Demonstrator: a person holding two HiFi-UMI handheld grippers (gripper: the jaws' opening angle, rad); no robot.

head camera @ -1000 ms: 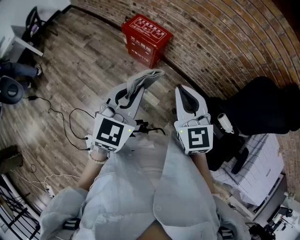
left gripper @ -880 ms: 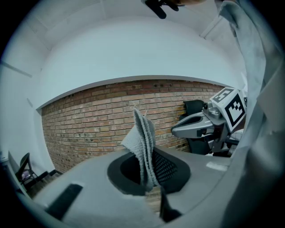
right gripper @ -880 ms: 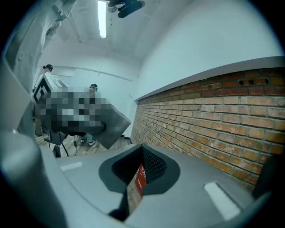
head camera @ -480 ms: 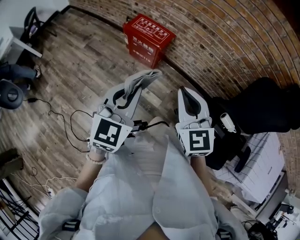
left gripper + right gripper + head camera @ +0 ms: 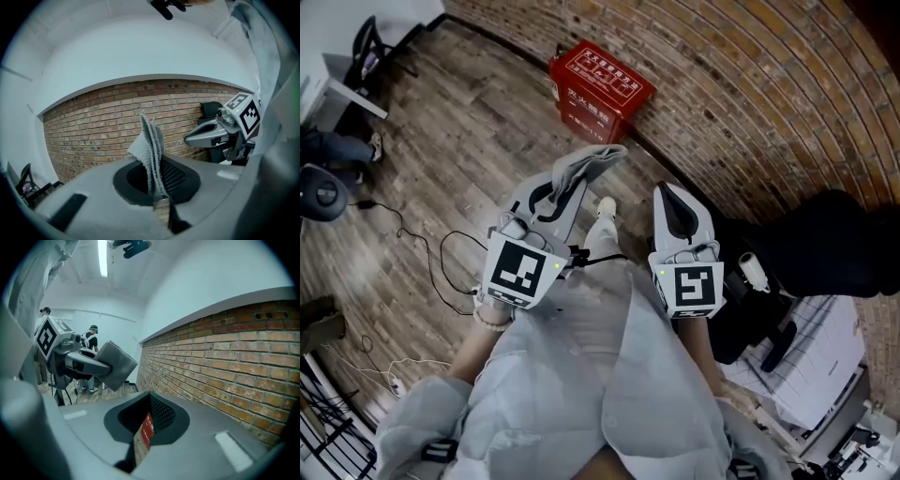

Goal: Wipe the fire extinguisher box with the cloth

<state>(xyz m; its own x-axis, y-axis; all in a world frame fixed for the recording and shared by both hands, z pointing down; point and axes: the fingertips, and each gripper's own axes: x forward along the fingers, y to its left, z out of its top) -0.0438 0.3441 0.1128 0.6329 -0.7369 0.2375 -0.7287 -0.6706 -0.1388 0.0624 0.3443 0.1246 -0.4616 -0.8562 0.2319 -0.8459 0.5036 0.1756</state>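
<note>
Right now both forearms reach forward side by side, the grippers aimed toward the brick wall [image 5: 750,94]. The left gripper [image 5: 567,183] has its jaws pinched on a grey cloth [image 5: 586,164], which stands up from their tips. The right gripper [image 5: 671,189] has its jaws drawn almost together, with nothing between them. The red fire extinguisher box [image 5: 600,84] sits on the wooden floor [image 5: 459,141] against the wall, well ahead of both grippers.

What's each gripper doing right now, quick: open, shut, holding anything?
Left gripper: closed on the grey cloth.
Right gripper: closed, holding nothing.
</note>
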